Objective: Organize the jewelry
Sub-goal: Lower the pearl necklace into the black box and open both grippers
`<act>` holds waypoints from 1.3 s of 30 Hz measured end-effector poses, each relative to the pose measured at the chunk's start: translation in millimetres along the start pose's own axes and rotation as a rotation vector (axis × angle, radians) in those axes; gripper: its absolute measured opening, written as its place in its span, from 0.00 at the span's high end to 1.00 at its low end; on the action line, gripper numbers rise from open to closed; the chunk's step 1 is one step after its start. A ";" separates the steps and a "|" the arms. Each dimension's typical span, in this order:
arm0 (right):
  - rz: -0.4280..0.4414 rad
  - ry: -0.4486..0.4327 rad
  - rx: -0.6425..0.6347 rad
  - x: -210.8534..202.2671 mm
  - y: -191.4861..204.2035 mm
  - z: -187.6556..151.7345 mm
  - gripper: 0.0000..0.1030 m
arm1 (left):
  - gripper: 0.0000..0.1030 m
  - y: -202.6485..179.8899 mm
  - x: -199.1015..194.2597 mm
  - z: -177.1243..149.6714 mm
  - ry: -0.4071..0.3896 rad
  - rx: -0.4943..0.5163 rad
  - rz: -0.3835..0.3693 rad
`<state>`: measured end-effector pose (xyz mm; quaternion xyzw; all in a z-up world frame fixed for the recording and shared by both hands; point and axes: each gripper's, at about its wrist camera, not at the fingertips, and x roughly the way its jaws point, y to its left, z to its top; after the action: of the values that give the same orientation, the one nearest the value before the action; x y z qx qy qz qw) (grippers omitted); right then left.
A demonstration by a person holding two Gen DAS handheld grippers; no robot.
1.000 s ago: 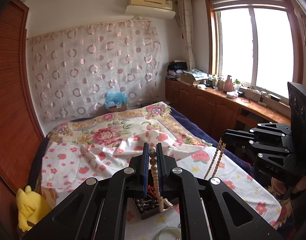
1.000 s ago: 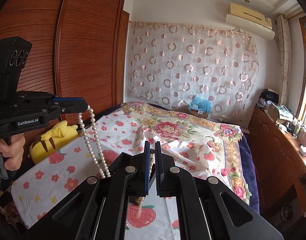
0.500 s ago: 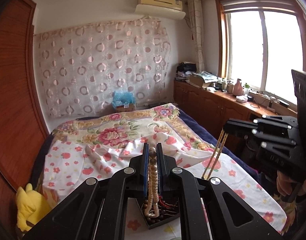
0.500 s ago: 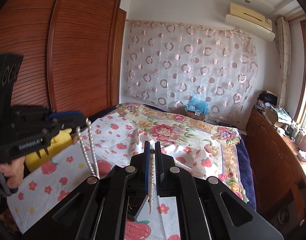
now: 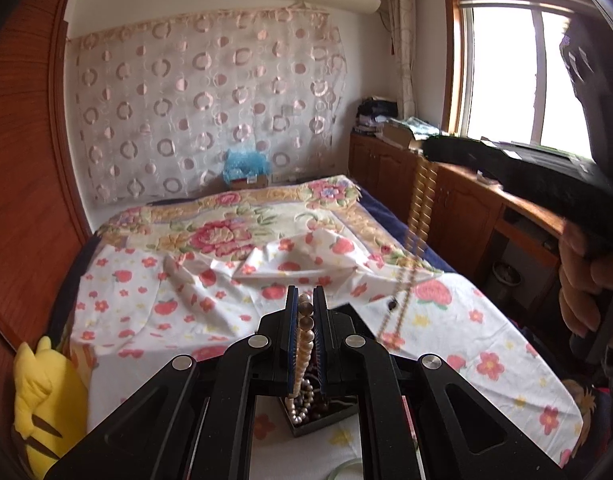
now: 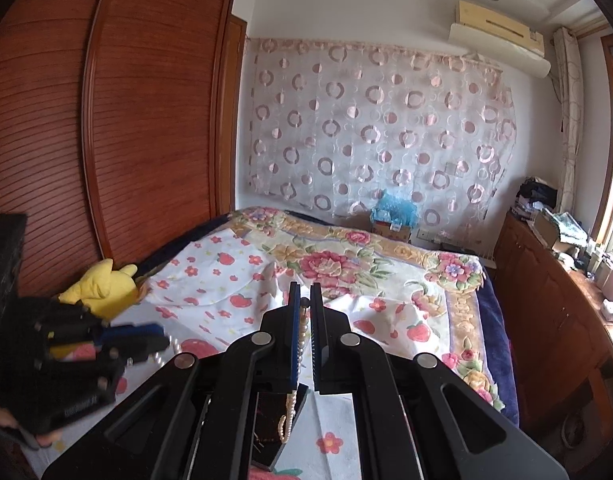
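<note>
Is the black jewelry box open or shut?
Open: in the left wrist view the black jewelry box has no lid over it, and dark beads and the pearl necklace lie inside.

Both grippers' jaws nearly closed

Both wrist views look along their fingers (image 5: 292, 344) over the same bed (image 6: 386, 264) toward the curtain (image 5: 210, 104).
</note>
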<state>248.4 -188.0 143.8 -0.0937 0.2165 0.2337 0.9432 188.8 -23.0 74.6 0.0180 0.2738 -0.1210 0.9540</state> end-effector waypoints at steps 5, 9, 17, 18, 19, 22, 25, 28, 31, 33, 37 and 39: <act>0.012 0.011 0.013 13.1 1.8 1.5 0.95 | 0.94 1.0 11.5 -14.8 0.035 -0.008 -0.002; 0.021 0.038 0.013 25.8 7.8 -4.8 0.95 | 0.94 2.3 18.7 -23.5 0.056 -0.012 -0.005; 0.035 0.133 0.031 65.4 13.8 -44.1 0.95 | 0.93 0.7 27.2 -42.7 0.099 0.001 -0.007; 0.044 0.151 0.044 71.6 13.5 -50.8 0.95 | 0.93 1.9 27.6 -44.2 0.102 -0.004 -0.011; 0.050 0.169 0.051 77.5 13.7 -56.5 0.95 | 0.93 3.1 27.7 -45.3 0.104 -0.010 -0.012; 0.054 0.204 0.054 89.1 16.4 -70.9 0.95 | 0.93 3.9 26.4 -47.4 0.104 -0.012 -0.009; 0.069 0.221 0.065 94.3 16.5 -80.4 0.94 | 0.93 4.4 23.0 -48.3 0.101 -0.007 -0.004; 0.083 0.226 0.077 94.9 16.1 -85.4 0.94 | 0.86 3.4 19.1 -47.6 0.095 -0.004 -0.001; 0.088 0.223 0.071 89.1 15.5 -87.8 0.94 | 0.79 0.5 15.5 -49.1 0.088 0.009 0.003; 0.085 0.207 0.061 82.7 15.2 -88.6 0.89 | 0.78 -2.1 13.6 -53.2 0.091 0.023 0.008; 0.098 0.178 0.056 69.4 11.8 -87.9 0.80 | 0.66 -8.1 9.8 -61.3 0.103 0.048 0.007; 0.104 0.168 0.061 60.8 9.1 -89.7 0.80 | 0.62 -10.1 7.4 -65.7 0.106 0.057 0.012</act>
<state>259.7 -180.6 35.8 -0.0731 0.3064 0.2668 0.9108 158.4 -27.8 15.2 0.0533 0.3201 -0.1222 0.9380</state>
